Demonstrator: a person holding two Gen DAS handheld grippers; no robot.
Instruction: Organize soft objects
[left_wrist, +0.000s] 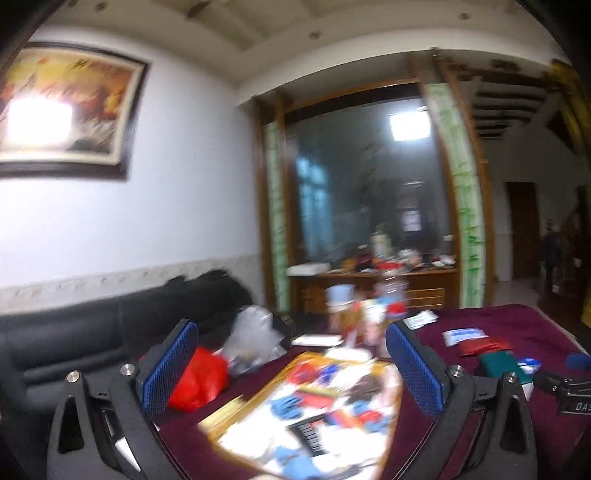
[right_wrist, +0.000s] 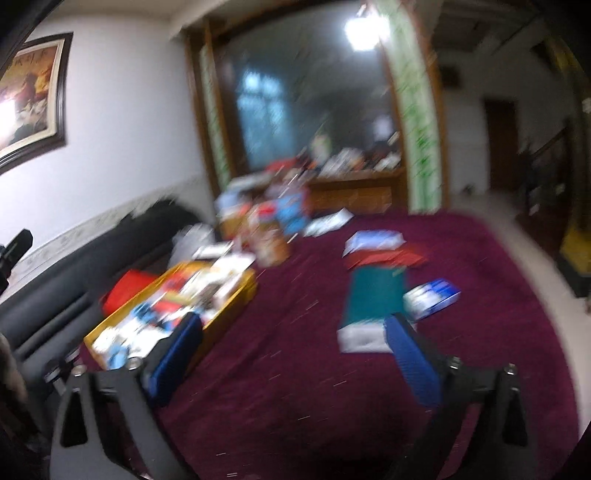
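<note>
Blur smears both views. My left gripper (left_wrist: 291, 328) is open and holds nothing; past its blue pads lies a yellow-rimmed tray (left_wrist: 229, 410) full of small mixed items. My right gripper (right_wrist: 293, 320) is also open and empty above the maroon tablecloth (right_wrist: 295, 387). Ahead of its right finger lies a folded teal cloth (right_wrist: 376, 291) with a white end. A folded red cloth (right_wrist: 384, 258) and a white-and-blue pack (right_wrist: 373, 240) lie beyond it, and a blue packet (right_wrist: 432, 297) to the right. The left wrist view shows the red cloth (left_wrist: 484, 348) and the teal cloth (left_wrist: 500, 363) at the right.
Jars and bottles (right_wrist: 269, 236) crowd the table's far side beside the yellow tray (right_wrist: 243, 291). A red bag (left_wrist: 201, 380) and a clear plastic bag (left_wrist: 251, 336) sit left of the tray, by a black sofa (left_wrist: 92, 332). A wooden cabinet (left_wrist: 369, 280) stands behind.
</note>
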